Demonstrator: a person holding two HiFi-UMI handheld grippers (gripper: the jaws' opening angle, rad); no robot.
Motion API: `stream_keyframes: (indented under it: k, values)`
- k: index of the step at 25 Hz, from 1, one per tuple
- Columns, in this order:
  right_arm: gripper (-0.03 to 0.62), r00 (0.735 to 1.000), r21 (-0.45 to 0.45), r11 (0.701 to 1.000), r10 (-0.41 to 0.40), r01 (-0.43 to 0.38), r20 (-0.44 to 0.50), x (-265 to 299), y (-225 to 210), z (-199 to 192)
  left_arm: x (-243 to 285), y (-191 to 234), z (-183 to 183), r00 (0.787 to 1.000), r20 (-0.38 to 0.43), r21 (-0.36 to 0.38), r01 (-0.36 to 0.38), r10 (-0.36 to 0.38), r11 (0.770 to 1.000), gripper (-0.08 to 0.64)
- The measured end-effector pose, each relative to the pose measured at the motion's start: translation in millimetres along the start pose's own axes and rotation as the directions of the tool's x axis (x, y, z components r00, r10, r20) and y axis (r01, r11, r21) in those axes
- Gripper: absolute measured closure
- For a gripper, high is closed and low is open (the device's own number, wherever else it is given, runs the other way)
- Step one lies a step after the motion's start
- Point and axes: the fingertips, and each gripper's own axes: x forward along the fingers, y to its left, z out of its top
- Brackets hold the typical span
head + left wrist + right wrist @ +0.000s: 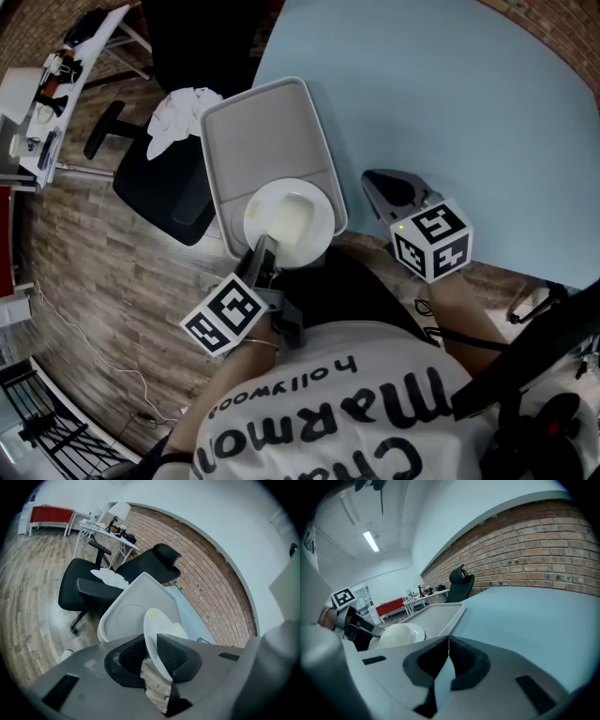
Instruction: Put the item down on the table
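A white plate (289, 223) carrying a pale cream lump (292, 217) sits over the near end of a grey tray (262, 131). My left gripper (262, 253) is shut on the plate's near rim. In the left gripper view the jaws (151, 646) clamp the plate (157, 630) edge-on, with the tray (126, 616) beyond. I cannot tell whether the plate touches the tray. My right gripper (389, 192) is shut and empty, low over the light blue table (422, 94) near its front edge. Its own view shows closed jaws (448, 651), with the plate (417, 631) and tray (436, 616) to the left.
The tray overhangs the table's left edge. A black office chair (159, 178) with a white cloth (178, 112) on it stands on the wood floor left of the table. A cluttered desk (56, 84) is further left. A brick wall (543, 545) runs behind the table (534, 616).
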Motion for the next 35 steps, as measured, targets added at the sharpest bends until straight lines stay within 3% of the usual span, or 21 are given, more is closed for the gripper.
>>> stream_keyframes:
  k: [8,15,20,30,35]
  values:
    - [0.581,1.000,0.016,1.000,-0.010,0.010,0.004,-1.1,-3.0,-0.1,7.1,0.9,6.0,1.000,-0.005,0.159,-0.022,0.024,0.987,0.486]
    - [0.581,1.000,0.026,1.000,-0.017,0.017,0.008,-1.3,-4.0,1.7,16.0,-9.2,8.7,1.000,-0.027,0.356,-0.001,0.011,0.934,0.468]
    - [0.581,1.000,0.036,0.999,-0.025,0.025,0.012,-2.6,-6.4,1.1,19.8,-6.1,6.5,0.999,-0.037,0.391,-0.008,0.024,0.920,0.464]
    - [0.581,1.000,0.043,0.999,-0.010,0.009,0.012,0.7,-3.2,2.4,18.7,-4.8,7.5,0.998,-0.045,0.395,-0.012,0.032,0.919,0.463]
    - [0.581,1.000,0.038,0.999,-0.004,0.003,0.011,1.5,-1.7,1.2,19.0,-3.9,7.7,0.998,-0.045,0.442,-0.010,0.034,0.897,0.462]
